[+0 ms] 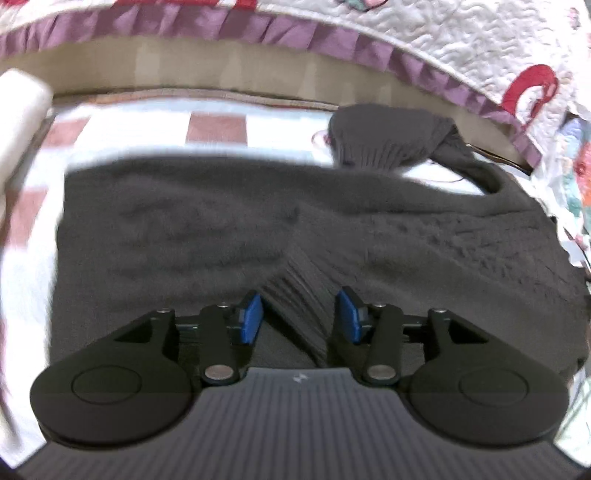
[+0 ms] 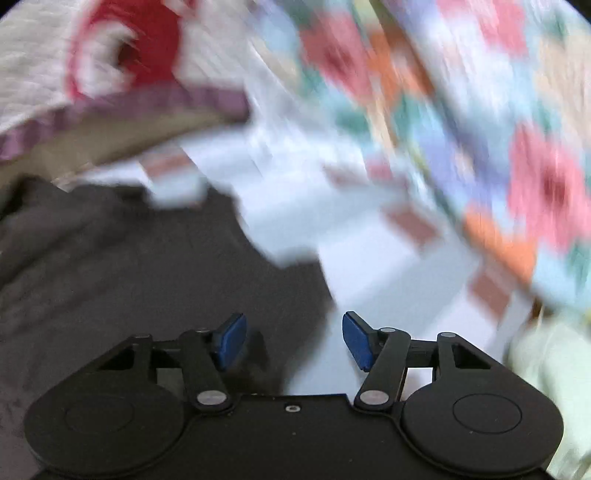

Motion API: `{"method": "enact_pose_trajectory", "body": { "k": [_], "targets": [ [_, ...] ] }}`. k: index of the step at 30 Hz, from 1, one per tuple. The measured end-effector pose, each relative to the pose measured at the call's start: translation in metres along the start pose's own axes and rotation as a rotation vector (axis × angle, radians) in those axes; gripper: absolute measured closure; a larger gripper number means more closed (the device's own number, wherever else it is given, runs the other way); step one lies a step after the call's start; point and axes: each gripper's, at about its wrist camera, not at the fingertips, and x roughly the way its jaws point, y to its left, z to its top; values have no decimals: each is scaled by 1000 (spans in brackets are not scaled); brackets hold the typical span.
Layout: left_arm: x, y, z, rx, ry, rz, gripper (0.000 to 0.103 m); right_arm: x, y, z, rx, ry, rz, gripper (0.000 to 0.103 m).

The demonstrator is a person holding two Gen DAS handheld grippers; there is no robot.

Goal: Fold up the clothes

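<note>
Left wrist view: dark grey knitted sweater [image 1: 207, 236] lies spread flat on a white sheet with reddish-brown squares [image 1: 218, 127], one sleeve folded in so its ribbed cuff [image 1: 299, 306] runs diagonally between the blue pads [image 1: 253, 319] of the left gripper [image 1: 300, 317]. Jaws stand apart; pads sit clear of the cuff on both sides, nothing clamped. Other sleeve end [image 1: 384, 138] lies bunched at far right. A quilt with purple ruffled edge [image 1: 258, 31] hangs beyond the sheet. Right wrist view, heavily blurred: right gripper [image 2: 293, 338] has its jaws apart over the sweater's right edge [image 2: 147, 266], with fabric below the gap, apparently not gripped. A floral multicoloured cloth [image 2: 480, 129] fills the upper right; the sheet shows white beside it
</note>
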Motion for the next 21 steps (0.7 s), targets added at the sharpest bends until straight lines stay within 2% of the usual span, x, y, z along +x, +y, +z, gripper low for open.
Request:
{"method": "enact_pose_trajectory", "body": {
  "k": [3, 6, 9, 10, 12, 14, 17, 19, 21],
  "targets": [
    [-16, 4, 22, 52, -42, -26, 51, -13, 32, 14, -80, -84, 139, 38],
    [-13, -7, 48, 143, -104, -40, 42, -1, 66, 25, -110, -67, 279, 38],
    [8, -26, 73, 168, -151, -45, 41, 10, 96, 28, -133, -40, 370, 38],
    [20, -34, 80, 173, -154, -69, 40, 14, 105, 28, -140, -30, 396, 38],
    [50, -50, 89, 214, -130, -123, 37, 20, 121, 28, -160, -11, 445, 38],
    [84, -68, 98, 284, -64, -120, 37, 26, 134, 28, -187, 6, 493, 38],
    [124, -87, 107, 366, -21, -29, 37, 32, 147, 37, -207, 46, 576, 39],
    [140, -92, 111, 380, -42, -22, 34, 41, 149, 49, -164, 72, 602, 39],
    [161, -96, 116, 369, -23, -18, 32, 51, 148, 57, -144, 72, 607, 38]
  ]
}}
